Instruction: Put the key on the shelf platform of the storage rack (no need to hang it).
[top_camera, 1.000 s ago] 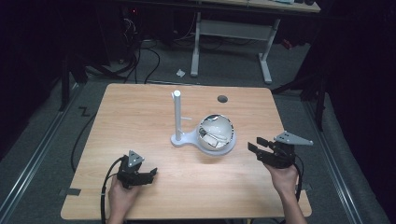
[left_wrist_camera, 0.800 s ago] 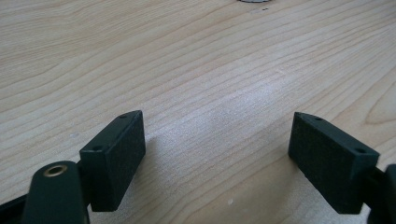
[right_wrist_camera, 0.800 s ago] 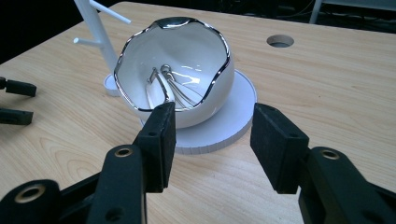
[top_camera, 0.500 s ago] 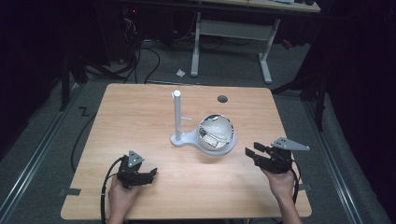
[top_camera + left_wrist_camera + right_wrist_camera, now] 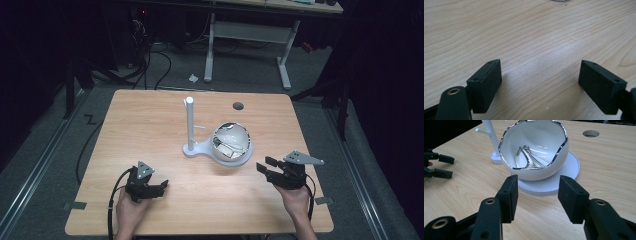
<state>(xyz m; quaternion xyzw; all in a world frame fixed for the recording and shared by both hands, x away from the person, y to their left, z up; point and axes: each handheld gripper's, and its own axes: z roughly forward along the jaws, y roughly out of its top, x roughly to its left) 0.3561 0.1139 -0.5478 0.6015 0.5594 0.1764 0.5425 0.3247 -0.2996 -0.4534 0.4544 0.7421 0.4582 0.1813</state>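
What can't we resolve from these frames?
- Metal pieces in the white bowl: right gripper view shows looped wire, but the near rim cuts them off; too small in the high view.
- Stand post: its top is cropped by the right gripper view's edge.
- Left gripper: its jaw gap is too small in the high view.

Bowl (image 5: 232, 141) on stand base (image 5: 200, 148) — mid-table (image 5: 150, 125)

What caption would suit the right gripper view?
Open right gripper faces a white bowl holding metal pieces, beside a white stand.
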